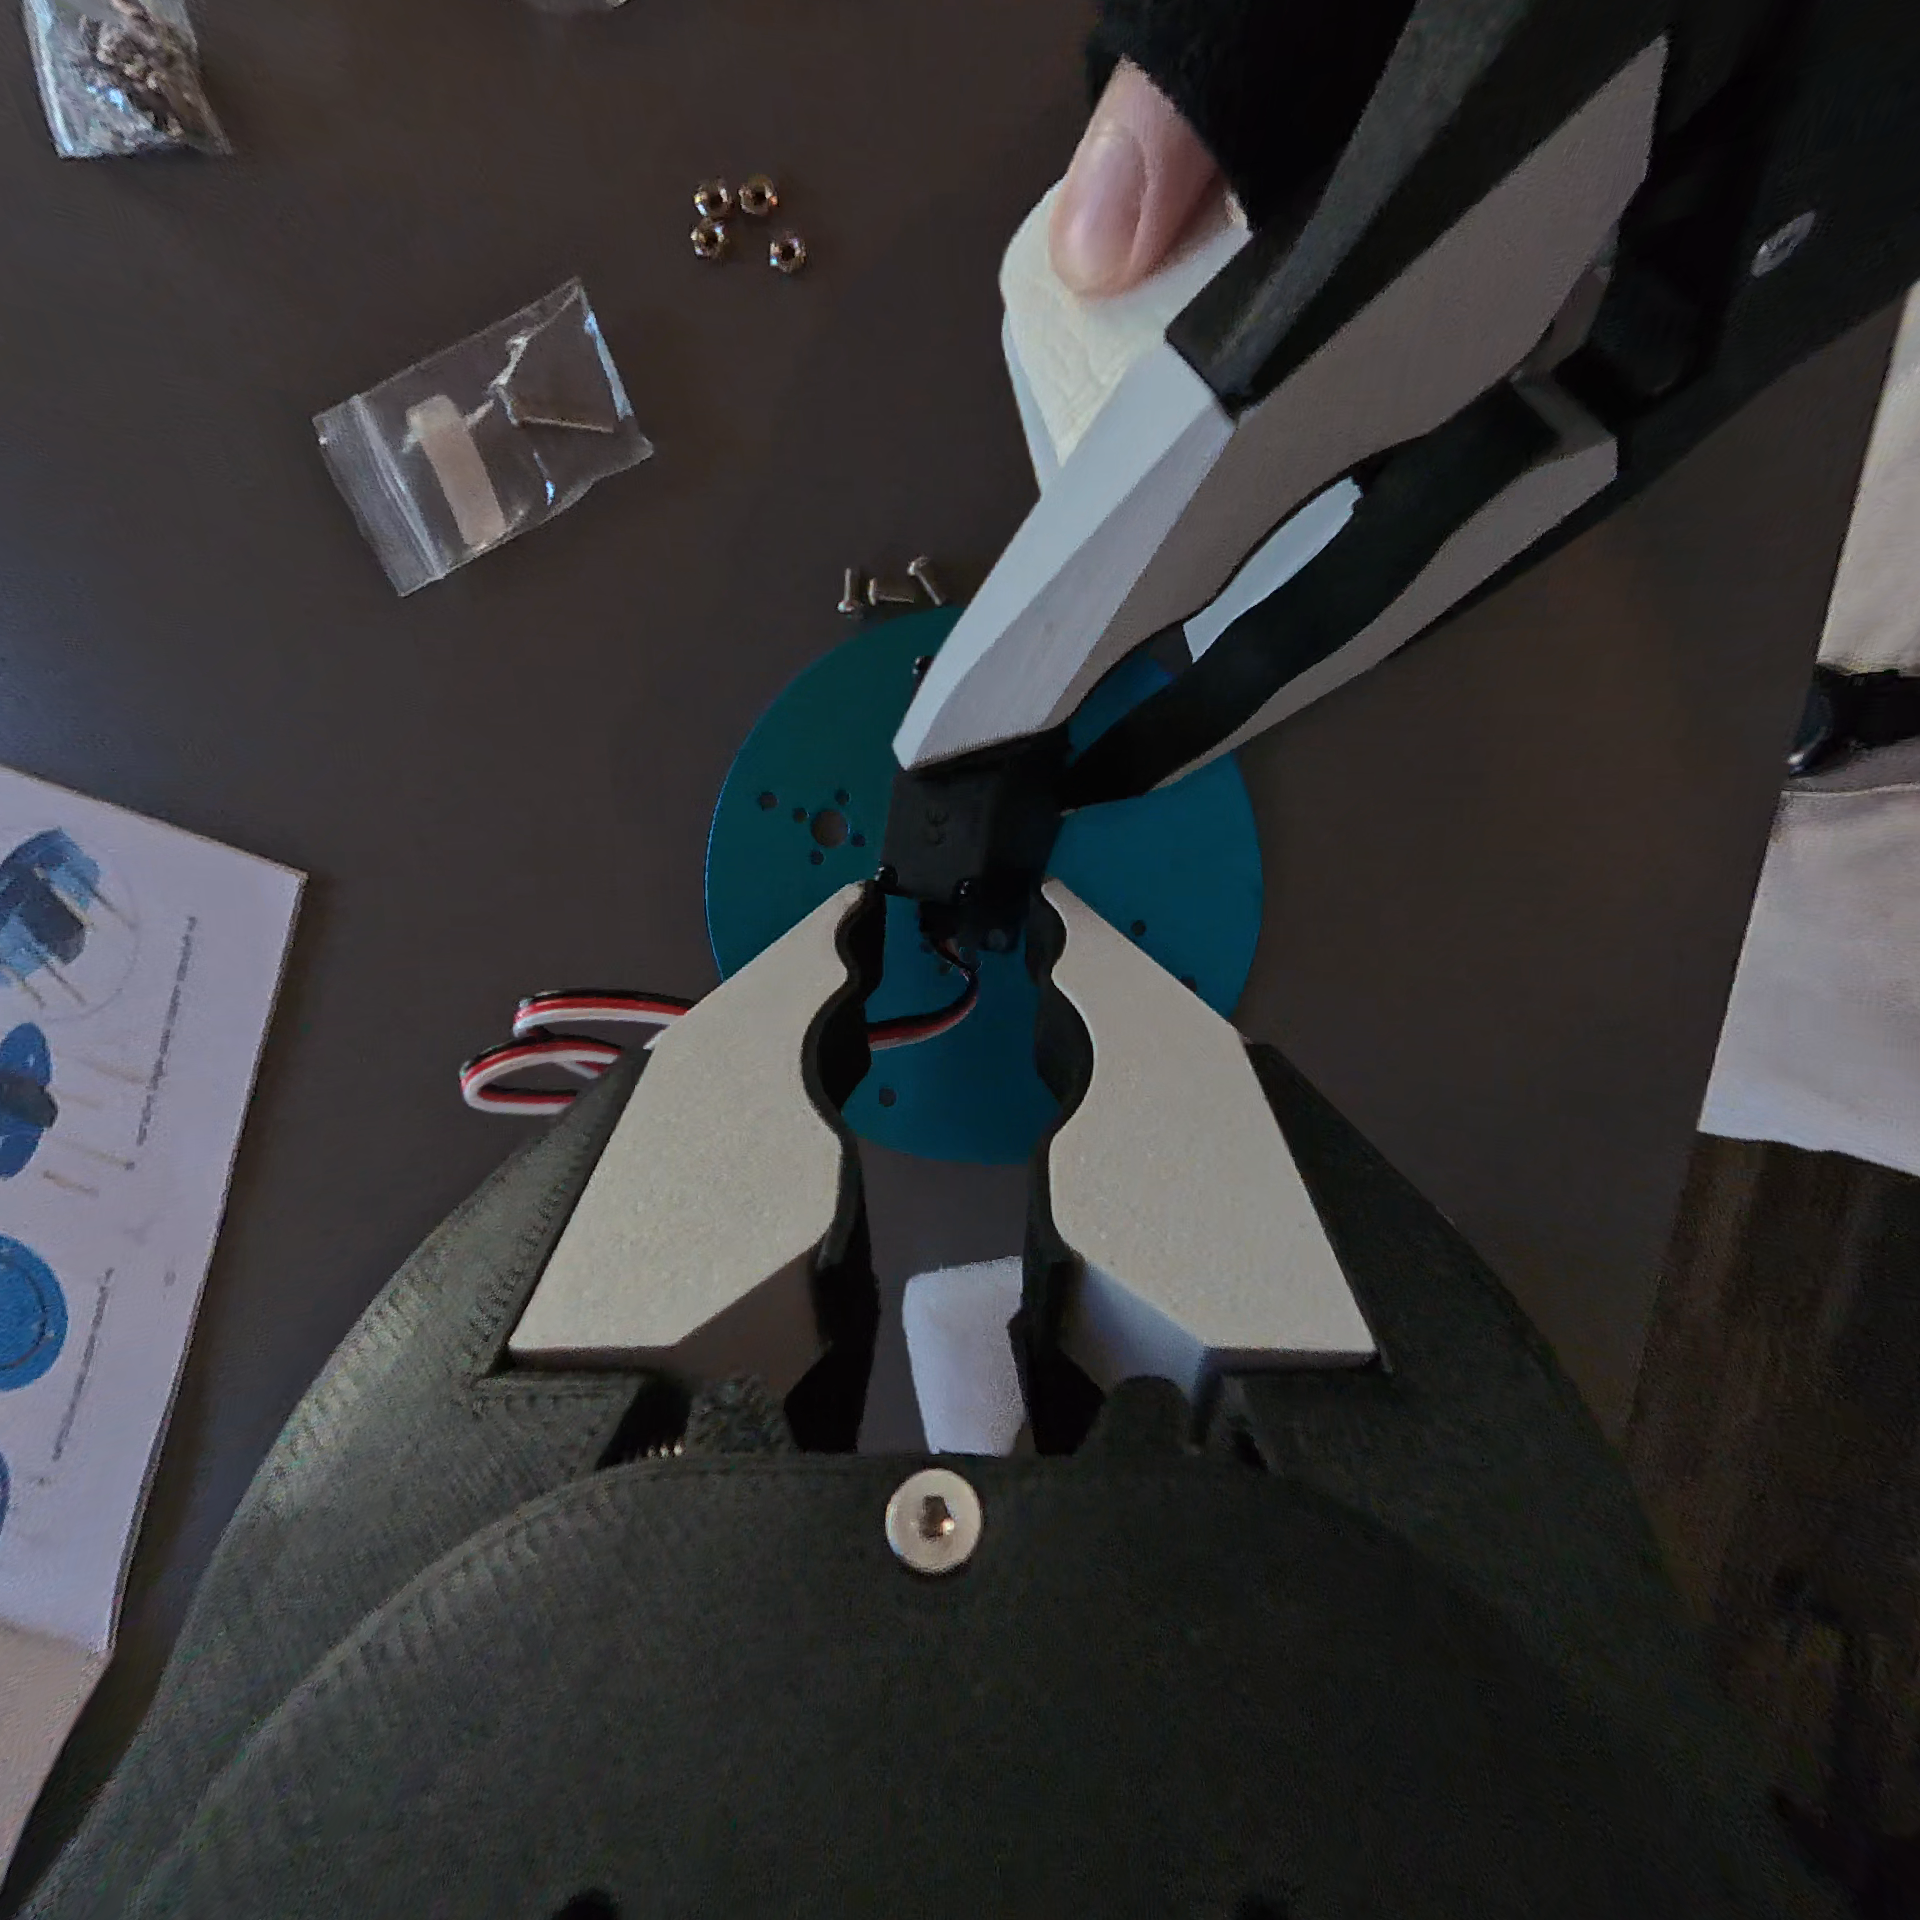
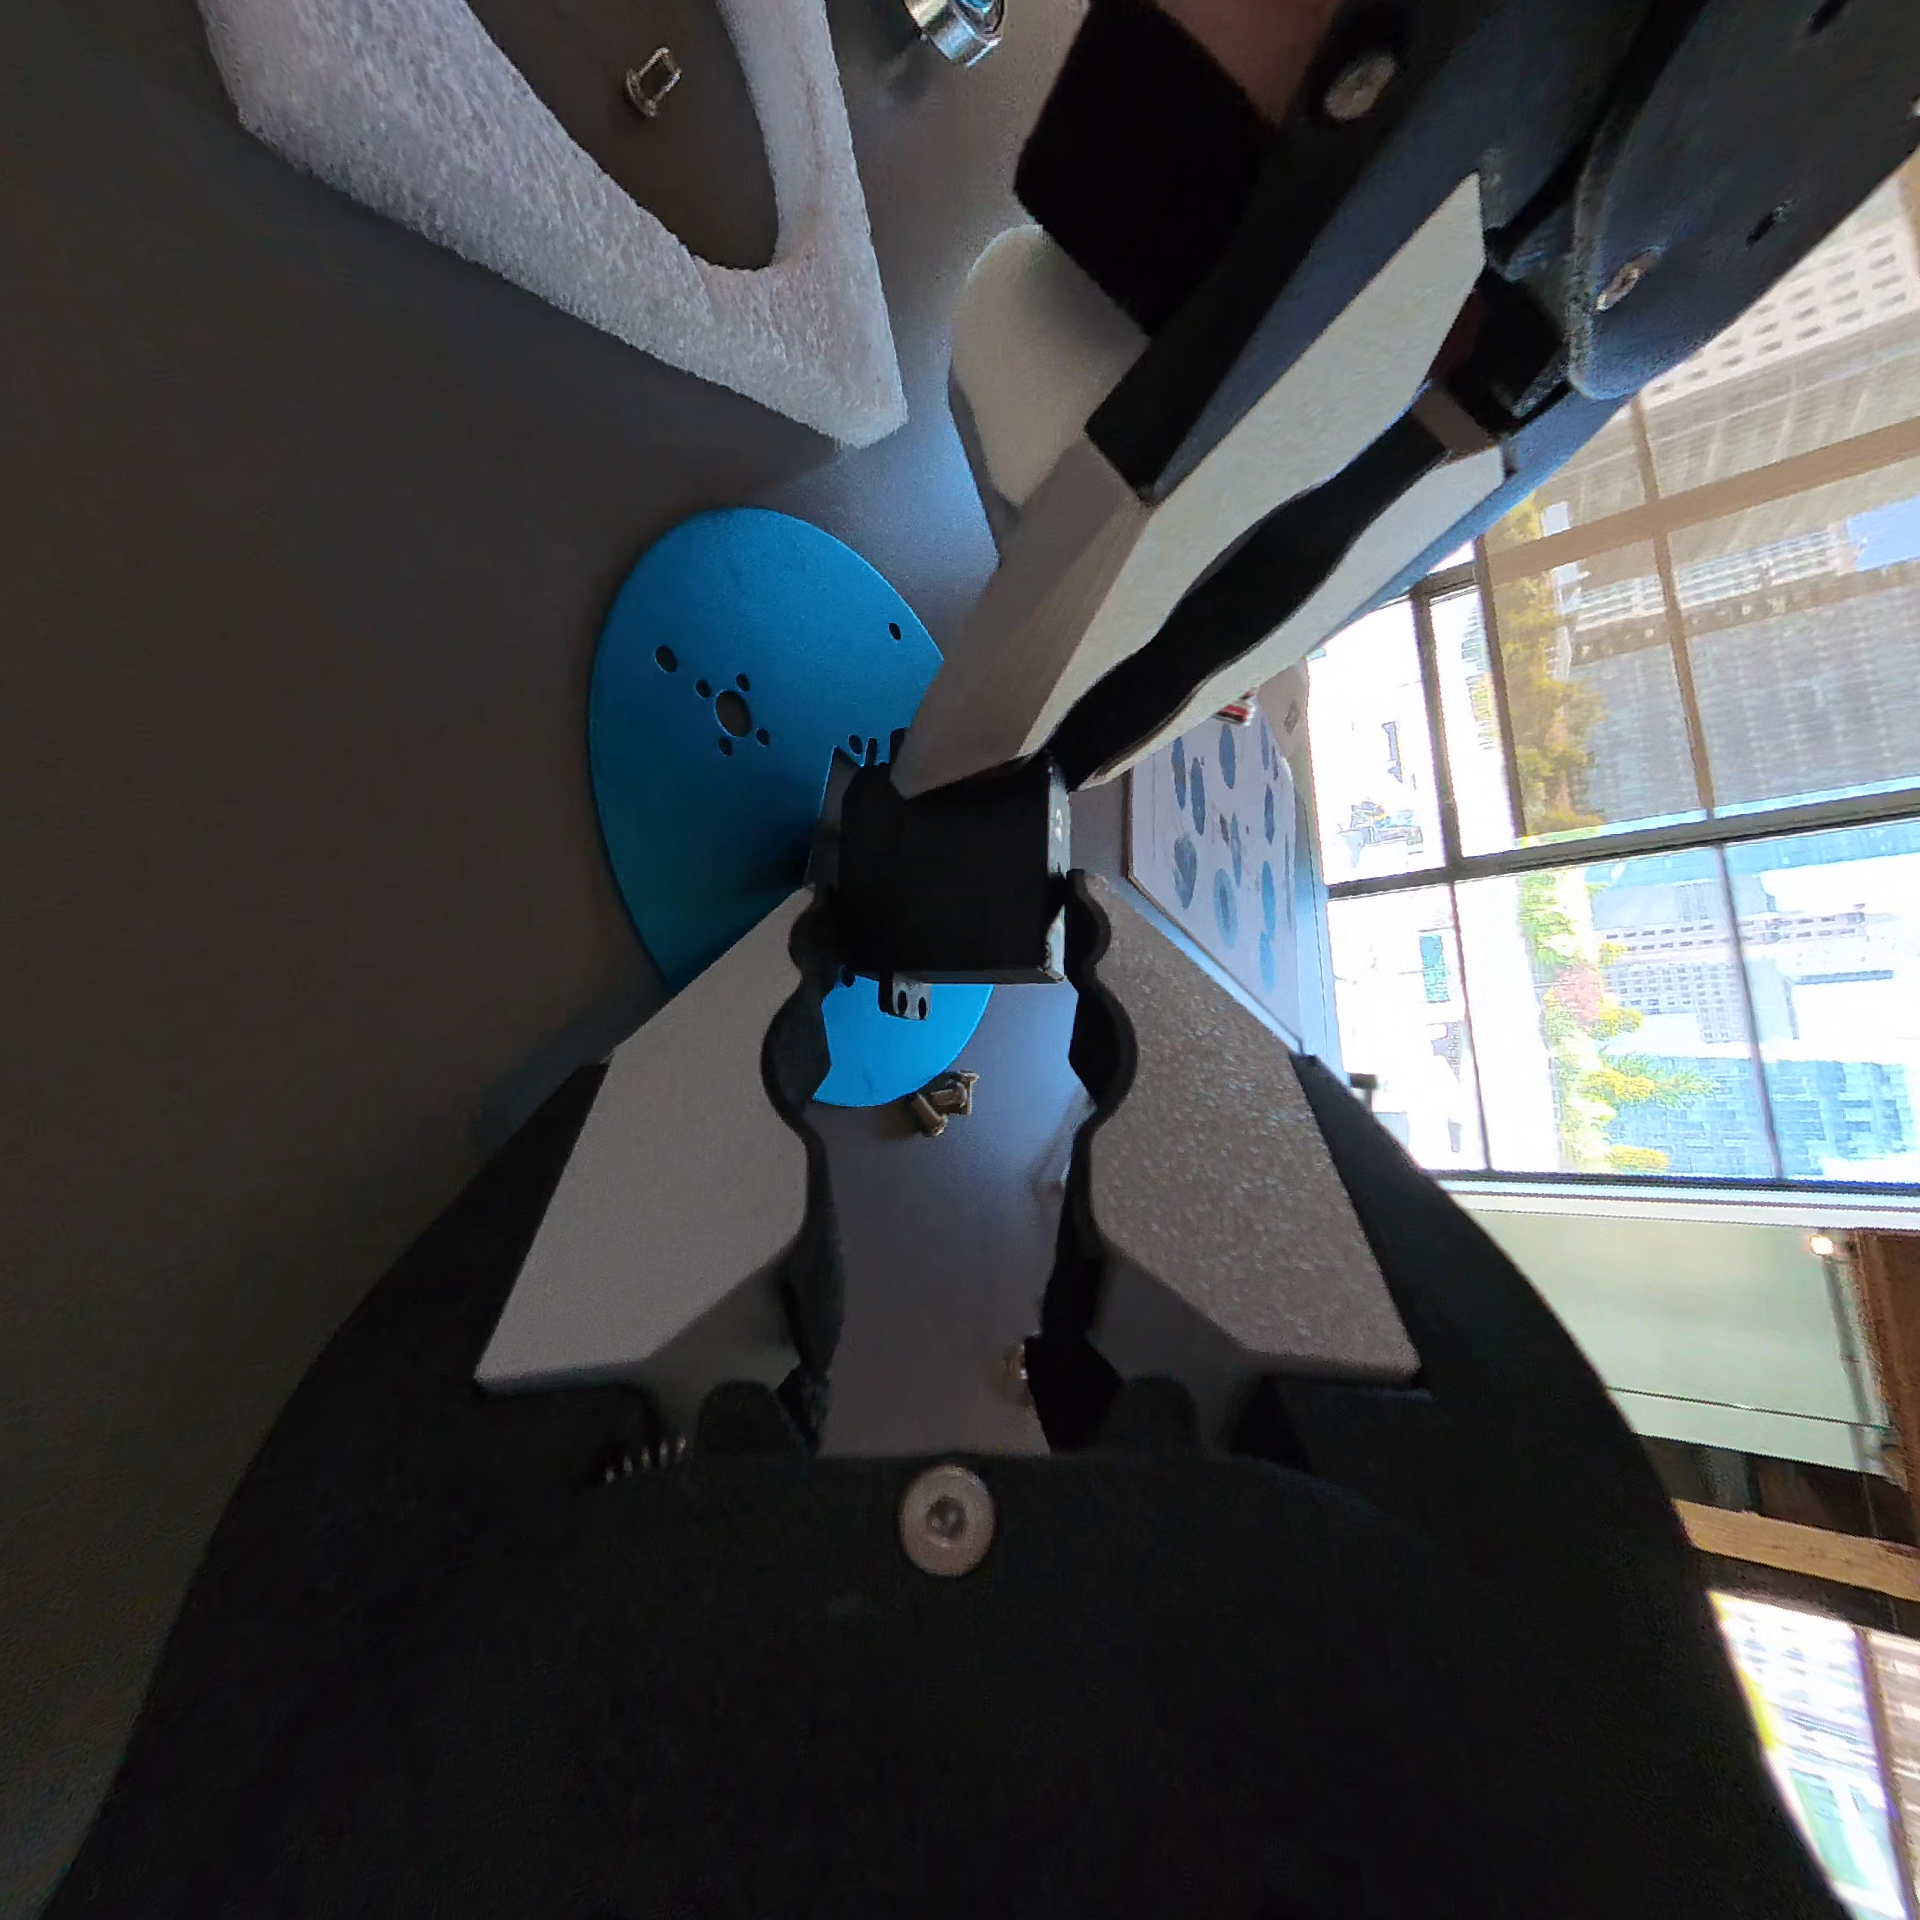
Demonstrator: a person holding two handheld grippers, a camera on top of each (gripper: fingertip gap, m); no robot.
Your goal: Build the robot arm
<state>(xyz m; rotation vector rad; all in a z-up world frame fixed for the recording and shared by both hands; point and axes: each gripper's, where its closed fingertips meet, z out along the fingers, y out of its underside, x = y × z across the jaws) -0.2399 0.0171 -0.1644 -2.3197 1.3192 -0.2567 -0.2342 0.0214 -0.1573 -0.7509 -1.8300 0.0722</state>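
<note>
A small black servo [image 1: 966, 831] with a red, white and black cable [image 1: 582, 1039] sits over a round blue plate with holes [image 1: 1164, 862]. My left gripper [image 1: 956, 899] has its tips closed against the servo's lower sides. The right gripper [image 1: 997, 748] comes in from the upper right, and a person's thumb [image 1: 1122, 197] rests on its white handle. In the right wrist view my right gripper [image 2: 945, 888] is shut on the servo [image 2: 935, 883] above the blue plate [image 2: 727, 623]. There the left gripper [image 2: 987, 774] presses on the servo from above.
On the dark table lie several nuts [image 1: 748, 218], a few small screws [image 1: 883, 592], a clear bag with a white part [image 1: 478, 436], a bag of hardware [image 1: 125, 73] and a printed sheet [image 1: 104, 1195]. White foam packing [image 2: 582, 208] lies beyond the plate. Windows [image 2: 1662, 935] are behind. Left and right tips are no more than a few centimetres apart.
</note>
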